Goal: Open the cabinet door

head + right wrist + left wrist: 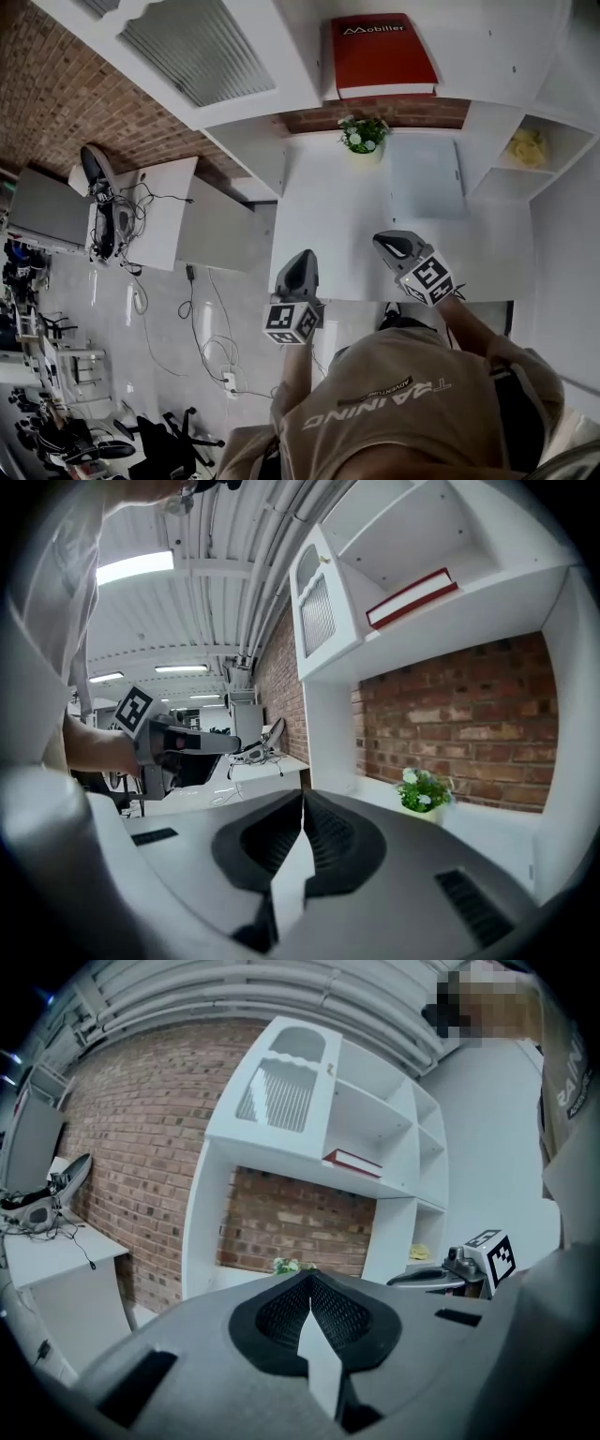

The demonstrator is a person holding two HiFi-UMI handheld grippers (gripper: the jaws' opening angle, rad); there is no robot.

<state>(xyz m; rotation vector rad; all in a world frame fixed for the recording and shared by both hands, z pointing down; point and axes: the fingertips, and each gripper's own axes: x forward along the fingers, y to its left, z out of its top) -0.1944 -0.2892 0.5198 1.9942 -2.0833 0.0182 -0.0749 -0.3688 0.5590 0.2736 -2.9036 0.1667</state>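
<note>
- A white shelf unit [211, 1204] is standing against a brick wall, directly ahead of the person.
- The cabinet door [281, 1091], white with a ribbed glass panel, is sitting high at the unit's upper left and appears to be shut.
- A red book [382, 52] is lying on the open shelf beside the door.
- The left gripper [309, 1279] and right gripper [302, 797] are hovering well below the door, jaws pressed together on nothing.
- A small potted plant [364, 136] is sitting on the counter below; a careless upward reach risks knocking it.
- The door's knob [325, 561] is tiny, so closed jaws would likely be sliding off it.
</note>
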